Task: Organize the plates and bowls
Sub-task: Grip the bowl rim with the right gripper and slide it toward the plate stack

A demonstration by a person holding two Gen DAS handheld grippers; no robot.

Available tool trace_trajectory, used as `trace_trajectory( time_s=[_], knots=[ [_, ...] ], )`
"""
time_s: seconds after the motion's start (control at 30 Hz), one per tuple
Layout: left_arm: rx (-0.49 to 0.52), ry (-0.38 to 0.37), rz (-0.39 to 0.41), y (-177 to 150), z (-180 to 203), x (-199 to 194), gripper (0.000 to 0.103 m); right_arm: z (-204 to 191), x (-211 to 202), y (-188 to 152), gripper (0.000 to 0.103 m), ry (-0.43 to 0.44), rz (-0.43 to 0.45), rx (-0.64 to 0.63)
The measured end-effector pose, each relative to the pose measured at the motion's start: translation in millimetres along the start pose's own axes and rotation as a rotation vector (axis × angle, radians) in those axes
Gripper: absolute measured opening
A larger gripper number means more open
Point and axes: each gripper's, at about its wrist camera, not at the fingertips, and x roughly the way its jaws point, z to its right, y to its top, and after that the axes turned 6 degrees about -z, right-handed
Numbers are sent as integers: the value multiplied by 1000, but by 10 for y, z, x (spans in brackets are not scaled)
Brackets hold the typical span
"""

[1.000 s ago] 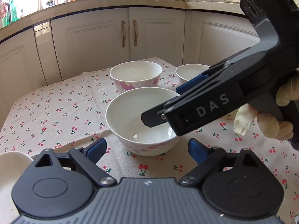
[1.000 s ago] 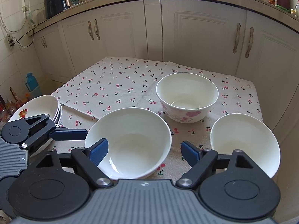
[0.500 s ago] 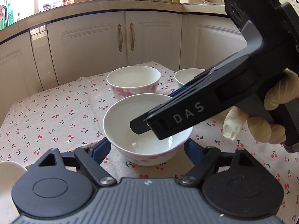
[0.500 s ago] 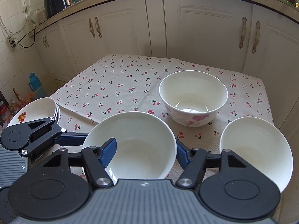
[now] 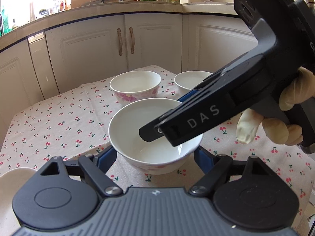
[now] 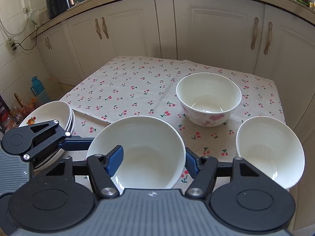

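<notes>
White glazed ceramic bowl [image 6: 141,149] | rigid, slippery, breakable; take by the rim | right gripper [image 6: 151,157] spread, straddling one wall | left gripper [image 5: 155,157] spread wide around it

The right gripper [image 5: 167,125] hides the near bowl's [image 5: 126,122] far rim, perhaps gripped.

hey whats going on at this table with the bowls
A person holding a gripper in each hand is sorting dishes on a cherry-print tablecloth. The right gripper is open around the near white bowl, one finger inside, one outside. The left gripper is open too, straddling that bowl. A floral bowl and another white bowl wait nearby, and stacked plates sit at the left edge.
</notes>
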Motion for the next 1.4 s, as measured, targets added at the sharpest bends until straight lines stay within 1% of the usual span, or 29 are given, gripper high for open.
trace_trajectory(
  time_s=[0.23, 0.53, 0.93, 1.4],
  knots=[
    [40, -33, -6, -107, 32, -267, 85, -225, -209, -161, 71, 0, 0, 14],
    [67, -64, -34, -309, 105, -481, 85, -450, -355, -400, 71, 5, -16, 27],
    [82, -97, -66, -472, 178, -533, 85, -530, -364, -629, 71, 11, -48, 58],
    [76, -125, -78, -502, 212, -530, 85, -517, -349, -694, 71, 2, -63, 81]
  ],
)
